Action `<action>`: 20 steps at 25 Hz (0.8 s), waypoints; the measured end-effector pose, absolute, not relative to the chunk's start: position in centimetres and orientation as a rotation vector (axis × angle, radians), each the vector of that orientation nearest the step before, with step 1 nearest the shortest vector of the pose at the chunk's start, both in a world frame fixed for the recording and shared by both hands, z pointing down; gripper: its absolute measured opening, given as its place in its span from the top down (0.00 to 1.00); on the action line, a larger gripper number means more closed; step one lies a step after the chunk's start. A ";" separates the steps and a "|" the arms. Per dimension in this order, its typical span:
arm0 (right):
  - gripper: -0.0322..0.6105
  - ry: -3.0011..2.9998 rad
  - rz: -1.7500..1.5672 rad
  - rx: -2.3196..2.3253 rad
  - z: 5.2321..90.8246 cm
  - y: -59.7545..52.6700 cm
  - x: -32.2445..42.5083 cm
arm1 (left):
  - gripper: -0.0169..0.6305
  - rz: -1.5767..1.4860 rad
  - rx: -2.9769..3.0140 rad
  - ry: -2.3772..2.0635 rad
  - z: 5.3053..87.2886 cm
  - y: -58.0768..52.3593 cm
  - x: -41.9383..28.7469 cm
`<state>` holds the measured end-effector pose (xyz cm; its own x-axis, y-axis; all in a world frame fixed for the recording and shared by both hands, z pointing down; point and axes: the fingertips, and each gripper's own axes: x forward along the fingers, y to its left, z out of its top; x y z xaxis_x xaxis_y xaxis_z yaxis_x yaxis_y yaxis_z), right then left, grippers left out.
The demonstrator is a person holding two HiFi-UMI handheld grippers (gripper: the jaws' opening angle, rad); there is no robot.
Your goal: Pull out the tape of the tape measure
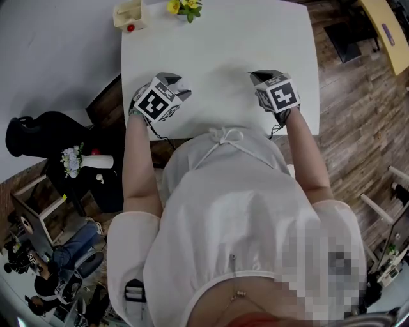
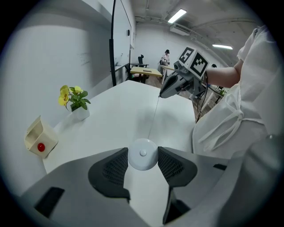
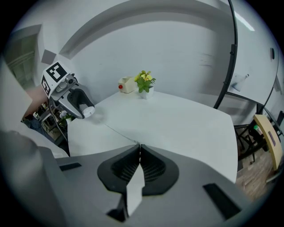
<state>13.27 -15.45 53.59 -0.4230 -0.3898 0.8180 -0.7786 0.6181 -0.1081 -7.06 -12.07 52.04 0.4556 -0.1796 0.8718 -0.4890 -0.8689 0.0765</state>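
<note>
A small round white tape measure sits between the pads of my left gripper, which is shut on its sides. A thin white tape runs from it across the white table to my right gripper. In the right gripper view my right gripper is shut on the tape's end, and the tape stretches away to my left gripper. From the head view, the left gripper and the right gripper hang over the table's near edge, well apart.
A small pot of yellow flowers and a cream box with a red button stand at the table's far edge. A black chair and a vase of flowers are left of the table. Wooden floor lies to the right.
</note>
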 end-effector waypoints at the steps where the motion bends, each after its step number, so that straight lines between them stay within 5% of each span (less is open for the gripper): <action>1: 0.94 -2.032 0.619 0.926 53.6 -15.6 13.5 | 0.63 1.353 2.402 -0.566 51.9 -12.1 -6.9; 20: 0.94 -1.938 0.667 1.135 53.7 -17.2 18.3 | 0.63 1.345 2.404 -0.667 51.5 -15.0 -8.6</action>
